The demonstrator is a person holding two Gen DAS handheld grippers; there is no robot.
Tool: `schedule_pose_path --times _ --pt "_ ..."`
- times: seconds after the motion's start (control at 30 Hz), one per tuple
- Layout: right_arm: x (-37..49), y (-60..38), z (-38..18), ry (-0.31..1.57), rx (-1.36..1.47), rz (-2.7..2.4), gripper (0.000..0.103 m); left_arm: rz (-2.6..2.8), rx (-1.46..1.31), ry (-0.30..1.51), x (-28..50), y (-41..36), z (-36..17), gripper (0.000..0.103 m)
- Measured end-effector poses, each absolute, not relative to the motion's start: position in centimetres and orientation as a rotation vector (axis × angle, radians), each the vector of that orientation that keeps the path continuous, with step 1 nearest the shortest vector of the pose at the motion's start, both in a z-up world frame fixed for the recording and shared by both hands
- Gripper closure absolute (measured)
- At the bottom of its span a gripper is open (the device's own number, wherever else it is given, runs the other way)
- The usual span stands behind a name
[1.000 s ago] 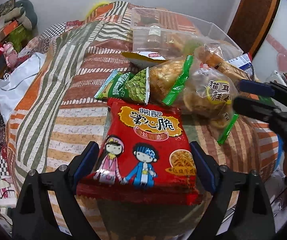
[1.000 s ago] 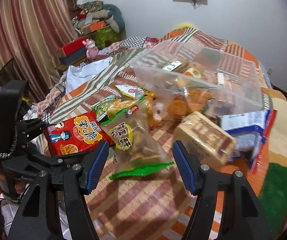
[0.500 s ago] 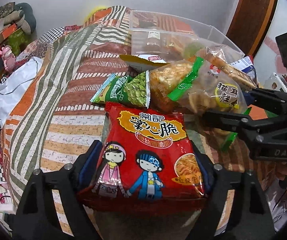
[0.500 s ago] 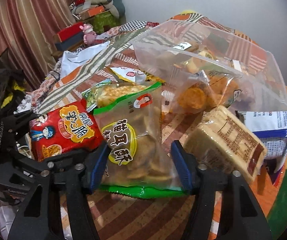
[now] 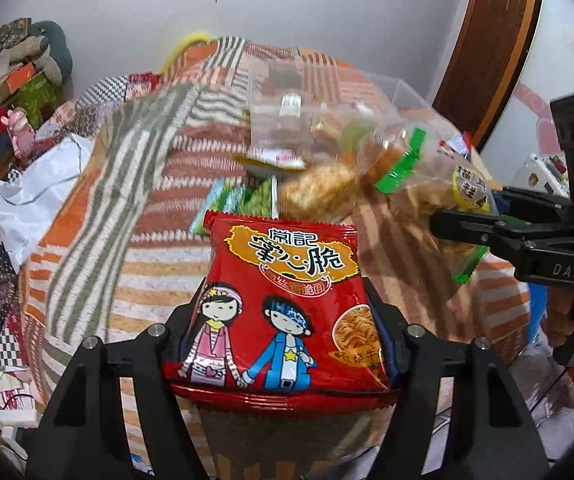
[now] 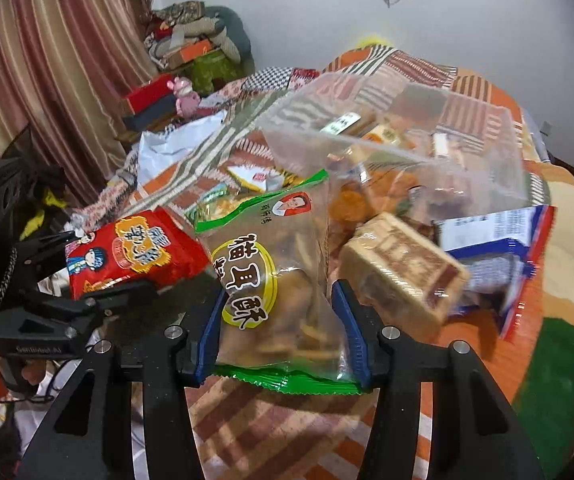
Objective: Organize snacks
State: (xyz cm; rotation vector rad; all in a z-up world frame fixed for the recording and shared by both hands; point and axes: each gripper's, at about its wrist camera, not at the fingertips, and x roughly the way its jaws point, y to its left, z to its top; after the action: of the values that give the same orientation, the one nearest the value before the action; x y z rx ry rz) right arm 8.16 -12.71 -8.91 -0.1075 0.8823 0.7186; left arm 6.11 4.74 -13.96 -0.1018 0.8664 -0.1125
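My left gripper (image 5: 285, 320) has its jaws closing on a red noodle-snack packet (image 5: 287, 256) with two cartoon children, and the pads press its sides. It hangs just above the striped bedspread (image 5: 99, 264). My right gripper (image 6: 279, 304) is closing too, its blue pads pinching a clear green-trimmed biscuit bag (image 6: 271, 248). The right gripper (image 5: 471, 210) shows at the right of the left wrist view holding that bag (image 5: 419, 184). The red packet (image 6: 135, 256) appears at the left of the right wrist view.
A clear plastic box (image 6: 487, 152) with several snacks stands behind the pile. A brown wrapped block (image 6: 403, 272) and a blue-and-white packet (image 6: 499, 240) lie to the right. A green pea packet (image 5: 227, 200) lies behind the red one. Clutter and curtains lie left.
Both grippers closed in on their packets, the left on the red one, the right on the biscuit bag. Both packets have risen a little off the bedspread.
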Motion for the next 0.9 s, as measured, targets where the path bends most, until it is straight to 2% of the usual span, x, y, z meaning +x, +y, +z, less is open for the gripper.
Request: schedule_pose_path --times 0.57,0.9 --pt "12.3 -17.4 -1.0 0.714 -0.028 0.594 0.055 -0.136 -0.080 0.700 12.5 3.4 -5.0 0.035" --pt "16.4 -18.8 -1.7 0.712 0.017 0.522 0.054 -0.125 -0.166 0.724 19.7 3.5 -5.6 0.035"
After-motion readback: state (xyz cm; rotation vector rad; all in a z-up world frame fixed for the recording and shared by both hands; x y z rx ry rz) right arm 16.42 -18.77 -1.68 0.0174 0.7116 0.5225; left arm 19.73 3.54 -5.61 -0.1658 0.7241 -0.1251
